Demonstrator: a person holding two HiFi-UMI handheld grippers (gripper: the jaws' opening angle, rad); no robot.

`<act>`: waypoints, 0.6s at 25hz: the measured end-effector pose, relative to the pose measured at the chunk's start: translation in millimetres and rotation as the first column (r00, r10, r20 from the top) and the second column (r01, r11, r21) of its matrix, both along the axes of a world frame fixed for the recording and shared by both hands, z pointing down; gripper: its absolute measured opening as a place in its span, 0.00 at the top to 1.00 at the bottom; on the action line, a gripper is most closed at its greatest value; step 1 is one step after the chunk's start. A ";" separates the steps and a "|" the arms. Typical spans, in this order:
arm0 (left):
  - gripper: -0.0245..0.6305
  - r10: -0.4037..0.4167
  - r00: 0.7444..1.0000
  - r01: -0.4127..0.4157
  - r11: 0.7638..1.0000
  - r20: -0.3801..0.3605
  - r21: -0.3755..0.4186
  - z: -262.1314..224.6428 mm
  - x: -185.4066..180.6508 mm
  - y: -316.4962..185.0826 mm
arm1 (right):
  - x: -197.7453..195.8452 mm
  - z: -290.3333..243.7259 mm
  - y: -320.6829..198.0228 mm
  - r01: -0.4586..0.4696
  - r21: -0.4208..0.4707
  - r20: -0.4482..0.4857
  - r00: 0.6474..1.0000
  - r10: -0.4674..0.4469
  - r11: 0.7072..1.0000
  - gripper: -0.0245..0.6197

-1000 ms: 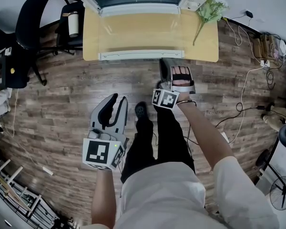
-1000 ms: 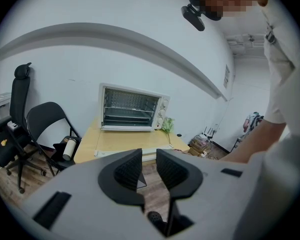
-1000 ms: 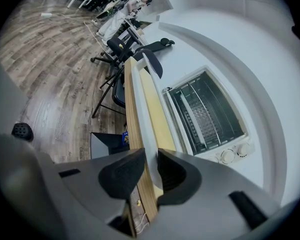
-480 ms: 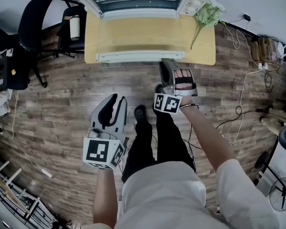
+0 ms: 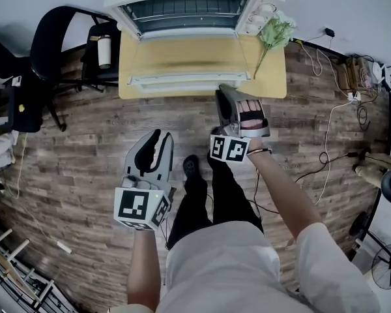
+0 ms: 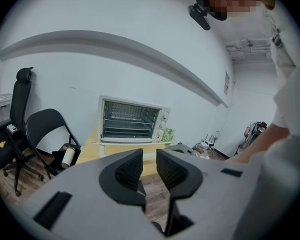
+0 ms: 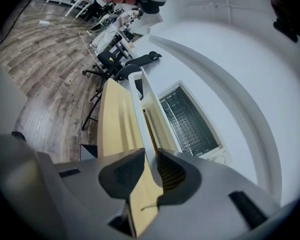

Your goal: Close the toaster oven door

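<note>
Toaster oven door (image 5: 182, 57) open, handle (image 5: 176, 78) gripped
My right hand-held gripper (image 5: 225, 91) clamps the handle's right end; gripped off-centre, it may slip. Left hand-held gripper (image 5: 160, 137) gapes empty.

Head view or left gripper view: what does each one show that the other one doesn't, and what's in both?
Only the head view: the marker cubes on the left gripper and right gripper, and the person's legs. Only the left gripper view: the ribbed faces of the left gripper's pads, slightly apart with nothing between, and a curved ledge on the wall. Both: the toaster oven with its door open, the wooden table and black chairs.
</note>
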State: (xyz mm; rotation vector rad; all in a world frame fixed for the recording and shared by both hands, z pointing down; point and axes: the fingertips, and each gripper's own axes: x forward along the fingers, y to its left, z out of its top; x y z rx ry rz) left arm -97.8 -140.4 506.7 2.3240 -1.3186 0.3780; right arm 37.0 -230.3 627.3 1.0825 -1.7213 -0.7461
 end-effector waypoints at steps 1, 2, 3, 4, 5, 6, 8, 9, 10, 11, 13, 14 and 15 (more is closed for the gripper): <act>0.84 0.000 1.000 0.000 1.000 -0.002 0.005 -3.3 0.4 -1.6 | 0.1 -5.8 -2.0 0.002 -0.003 0.011 1.000 -0.002 1.000 0.84; 0.84 0.001 1.000 -0.001 1.000 -0.004 0.011 -6.6 0.8 -3.3 | 0.2 -10.9 -4.0 0.005 -0.009 0.020 1.000 -0.005 1.000 0.84; 0.84 0.001 1.000 -0.001 1.000 -0.006 0.017 -10.1 1.1 -5.1 | 0.4 -15.2 -5.7 0.009 -0.015 0.025 1.000 -0.009 1.000 0.84; 0.84 0.001 1.000 -0.001 1.000 -0.007 0.023 -13.6 1.3 -6.7 | 0.4 -19.1 -7.1 0.013 -0.021 0.028 1.000 -0.013 1.000 0.84; 0.84 0.002 1.000 -0.002 1.000 -0.008 0.029 -17.3 1.6 -8.2 | 0.4 -23.1 -8.3 0.017 -0.024 0.031 0.999 -0.017 1.000 0.84; 0.84 0.002 1.000 -0.002 0.999 -0.009 0.036 -21.1 1.8 -9.7 | 0.5 -27.2 -9.6 0.020 -0.026 0.034 0.999 -0.019 0.999 0.84; 0.84 0.002 1.000 -0.002 0.999 -0.010 0.050 -29.0 2.1 -13.6 | 0.7 -35.9 -13.1 0.020 -0.032 0.046 0.999 -0.019 0.999 0.84; 0.84 0.002 1.000 -0.001 0.998 -0.011 0.059 -33.0 2.1 -16.3 | 0.9 -40.1 -15.4 0.019 -0.037 0.054 0.998 -0.017 0.999 0.84; 0.84 0.001 1.000 -0.001 0.998 -0.012 0.069 -36.7 2.1 -19.4 | 1.1 -44.0 -17.9 0.019 -0.041 0.060 0.998 -0.017 0.999 0.84; 0.84 0.001 1.000 0.000 0.997 -0.012 0.077 -40.0 2.3 -22.6 | 1.4 -47.5 -20.3 0.021 -0.044 0.064 0.998 -0.018 0.999 0.84; 0.84 -0.001 1.000 0.003 0.996 -0.013 0.091 -45.9 2.7 -29.0 | 1.7 -53.6 -25.3 0.028 -0.048 0.067 0.997 -0.025 0.998 0.84; 0.84 -0.002 1.000 0.004 0.995 -0.013 0.097 -48.9 3.1 -32.0 | 1.9 -56.5 -27.7 0.031 -0.050 0.069 0.997 -0.028 0.998 0.84; 0.84 -0.003 1.000 0.004 0.995 -0.014 0.103 -51.8 3.6 -34.5 | 2.1 -59.2 -29.9 0.033 -0.053 0.071 0.997 -0.029 0.998 0.84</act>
